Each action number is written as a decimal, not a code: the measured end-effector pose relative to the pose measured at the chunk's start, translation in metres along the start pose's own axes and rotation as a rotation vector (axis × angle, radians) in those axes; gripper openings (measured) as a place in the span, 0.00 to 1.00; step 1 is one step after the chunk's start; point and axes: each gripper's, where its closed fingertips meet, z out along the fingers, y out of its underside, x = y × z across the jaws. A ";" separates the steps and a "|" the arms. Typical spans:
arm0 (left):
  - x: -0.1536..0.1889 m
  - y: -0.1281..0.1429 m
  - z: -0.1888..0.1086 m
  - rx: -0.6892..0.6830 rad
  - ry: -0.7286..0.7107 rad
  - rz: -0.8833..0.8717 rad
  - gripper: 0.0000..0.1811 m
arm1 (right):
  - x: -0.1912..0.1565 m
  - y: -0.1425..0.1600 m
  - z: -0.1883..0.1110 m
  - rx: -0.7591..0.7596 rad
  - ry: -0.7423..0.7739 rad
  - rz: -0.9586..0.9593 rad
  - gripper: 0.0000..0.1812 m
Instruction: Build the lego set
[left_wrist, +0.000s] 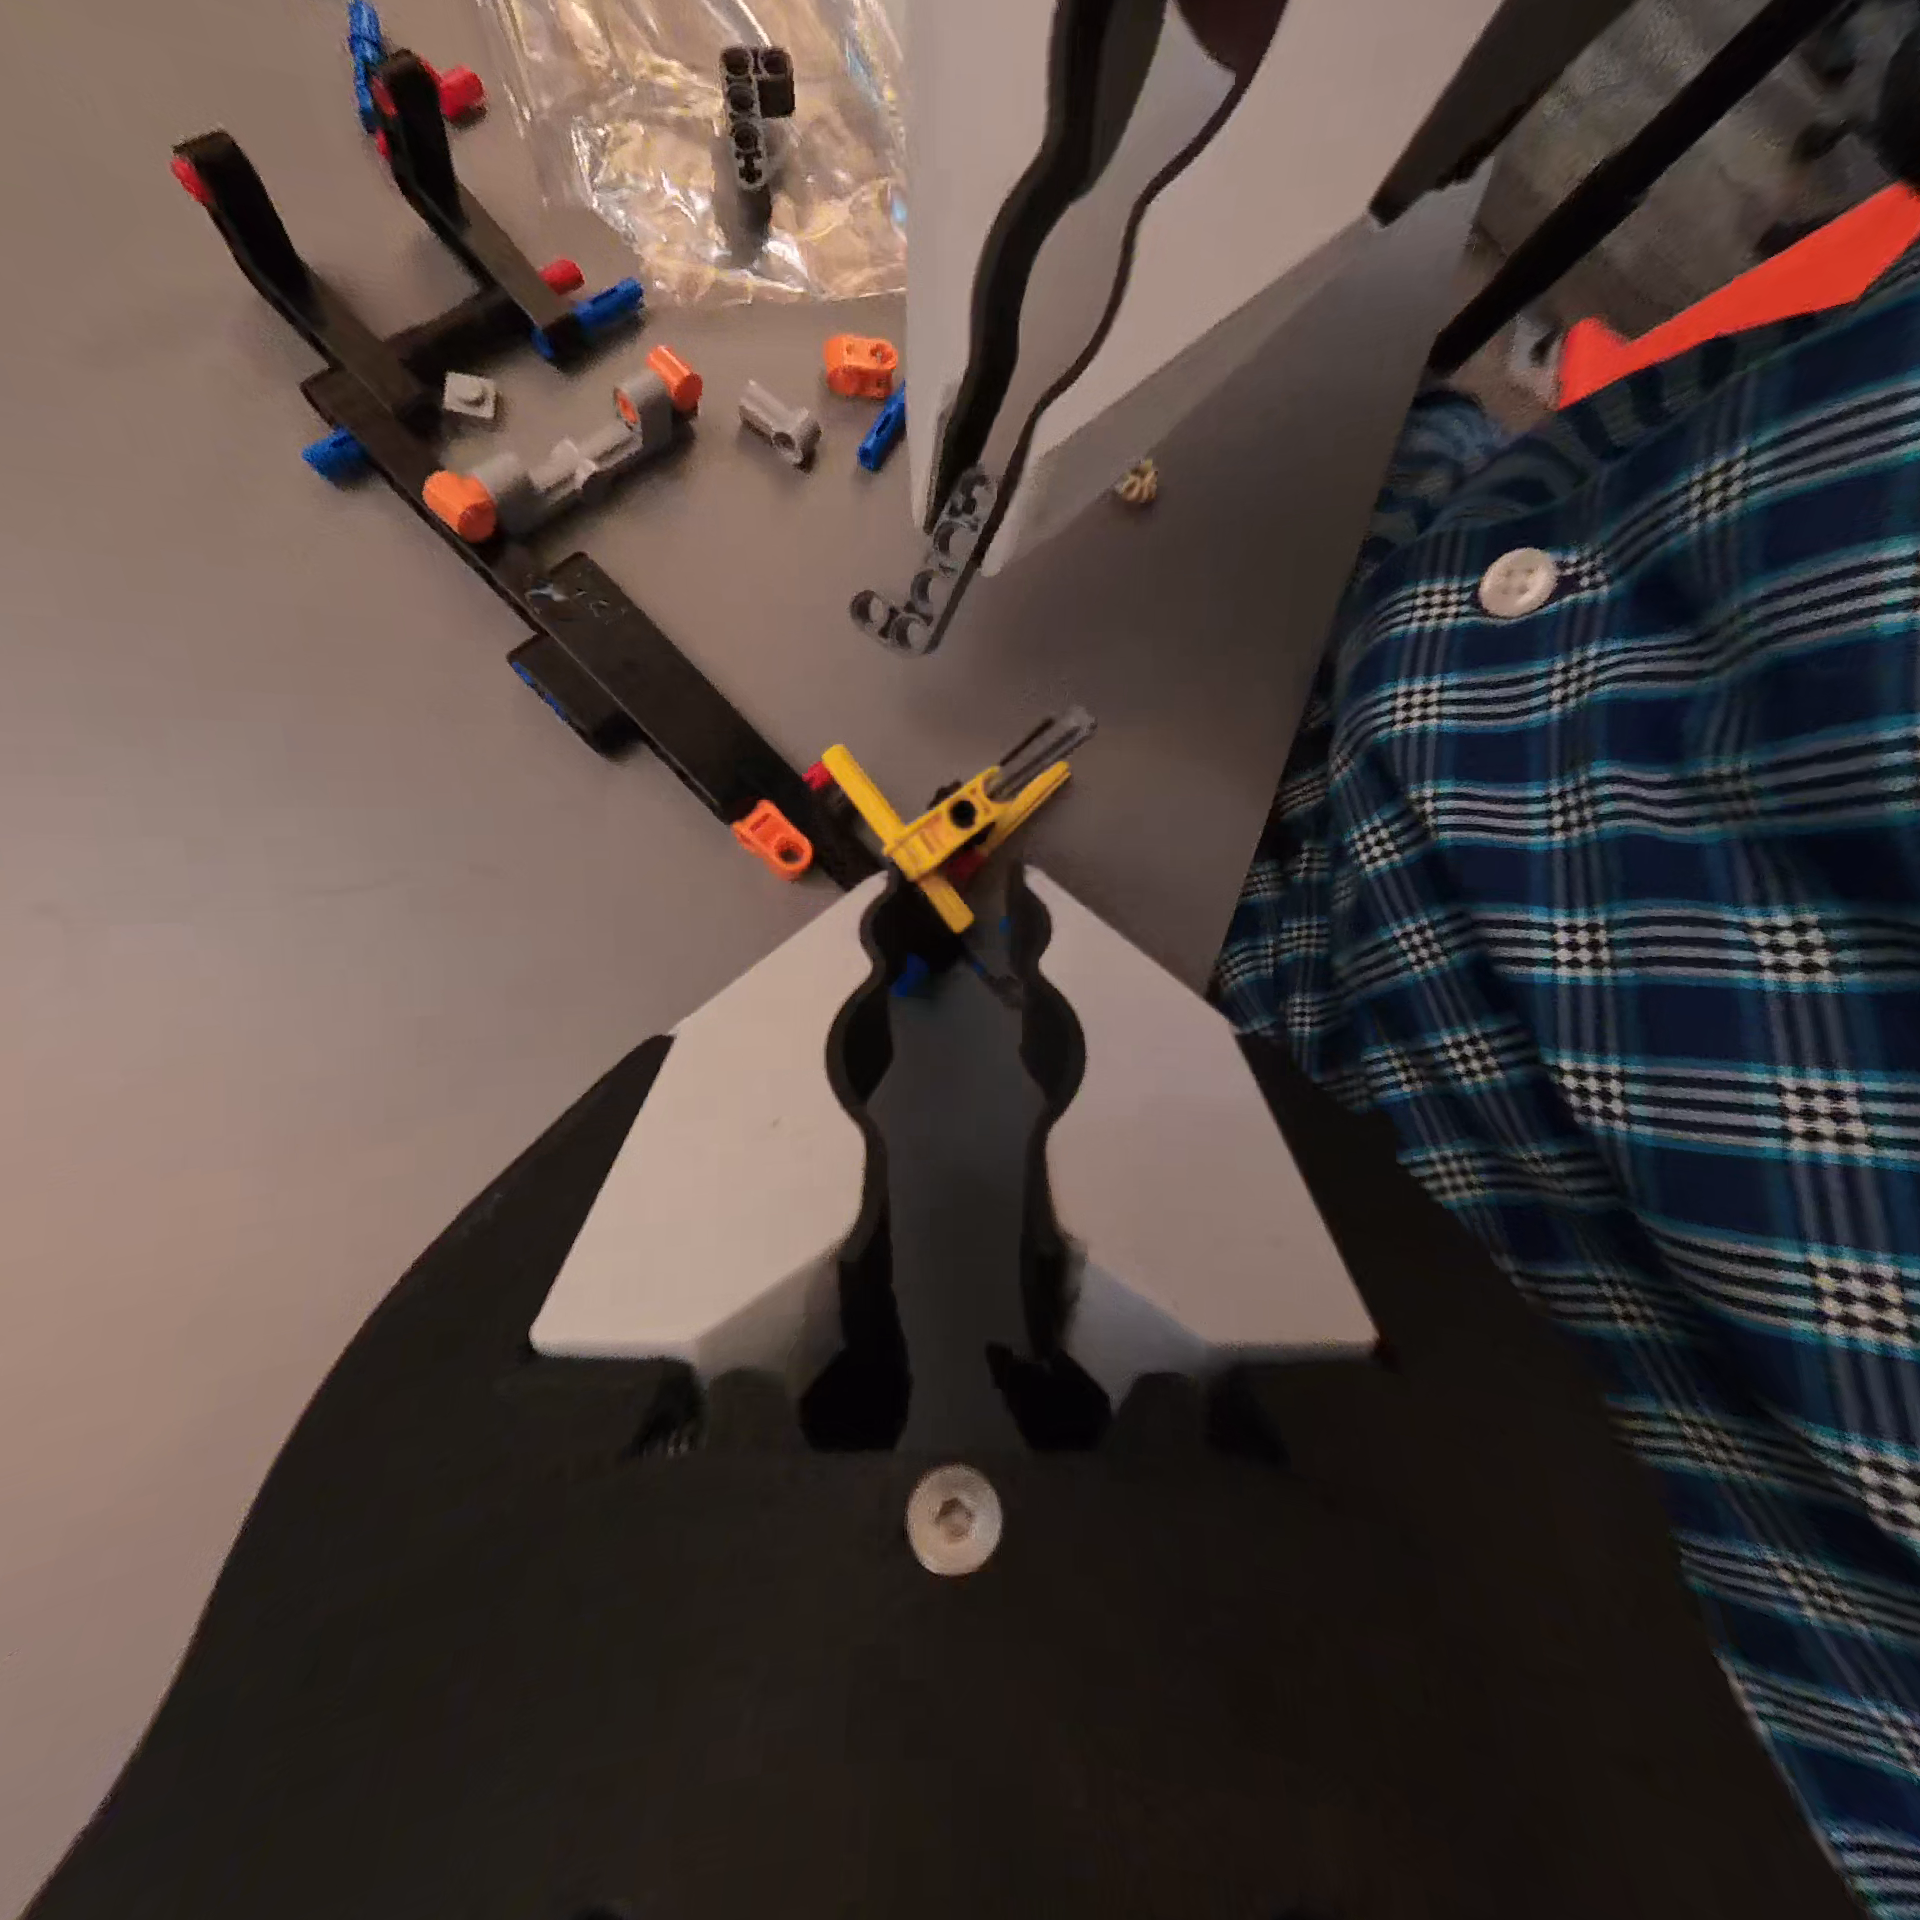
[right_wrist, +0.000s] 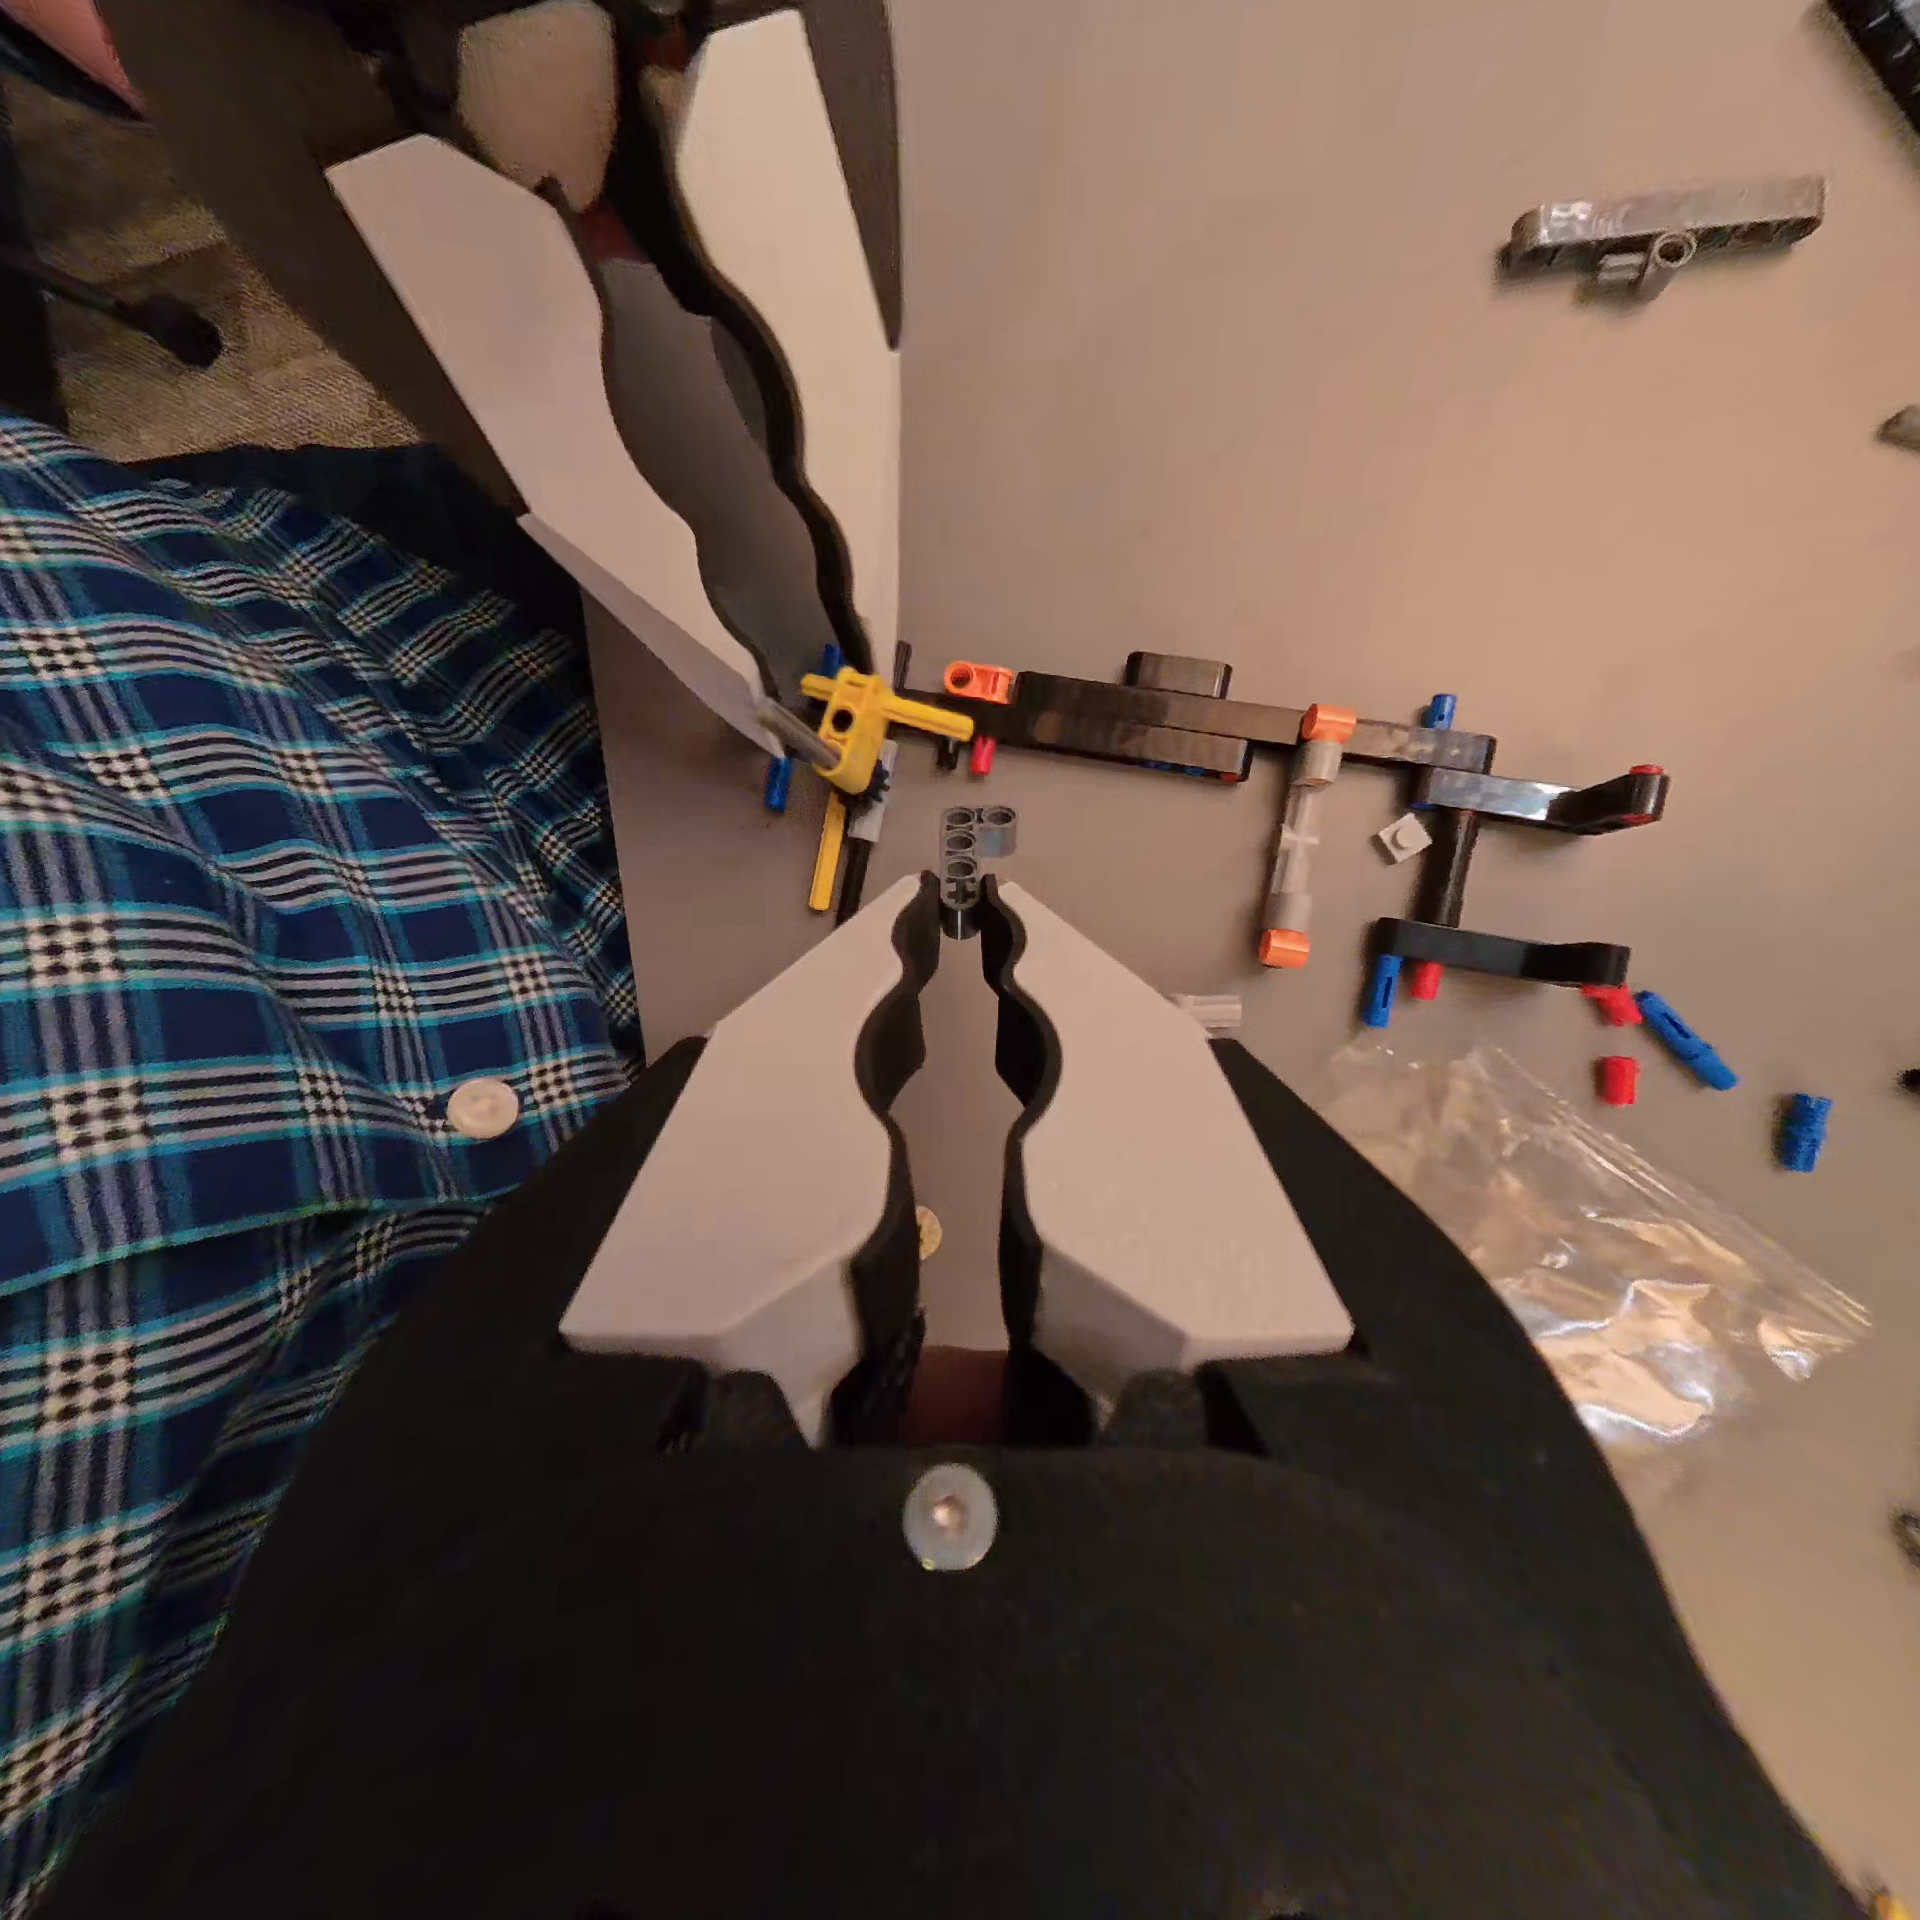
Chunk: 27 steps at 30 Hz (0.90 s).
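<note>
A long black Lego assembly (left_wrist: 623, 665) with two curved arms lies on the grey table; it also shows in the right wrist view (right_wrist: 1143, 717). At its near end sits a yellow connector (left_wrist: 956, 821) with yellow and grey axles. My left gripper (left_wrist: 956, 904) is shut on this end; in the right wrist view (right_wrist: 805, 717) it comes in from the upper left. My right gripper (right_wrist: 961, 899) is shut on a small grey L-shaped beam (right_wrist: 971, 836) and holds it just beside the yellow connector (right_wrist: 852, 727). The left wrist view shows the right gripper (left_wrist: 961, 488) and the beam (left_wrist: 920, 592) above the table.
A clear plastic bag (right_wrist: 1558, 1226) lies to the right, with loose blue and red pins (right_wrist: 1683, 1039) near it. A grey and orange axle piece (left_wrist: 561, 457), an orange connector (left_wrist: 860, 366) and a grey beam (right_wrist: 1662, 229) lie around. A person's plaid shirt (left_wrist: 1610, 935) is at the table edge.
</note>
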 end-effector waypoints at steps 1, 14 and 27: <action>-0.001 0.000 -0.001 0.003 -0.025 0.002 0.07 | 0.000 0.001 0.001 0.000 -0.001 0.002 0.03; 0.000 0.003 -0.013 0.117 -0.125 -0.224 0.03 | -0.001 0.008 0.005 0.011 -0.013 0.009 0.03; 0.004 -0.017 -0.031 0.143 -0.143 -0.080 0.21 | -0.010 0.012 0.020 -0.111 -0.037 0.020 0.03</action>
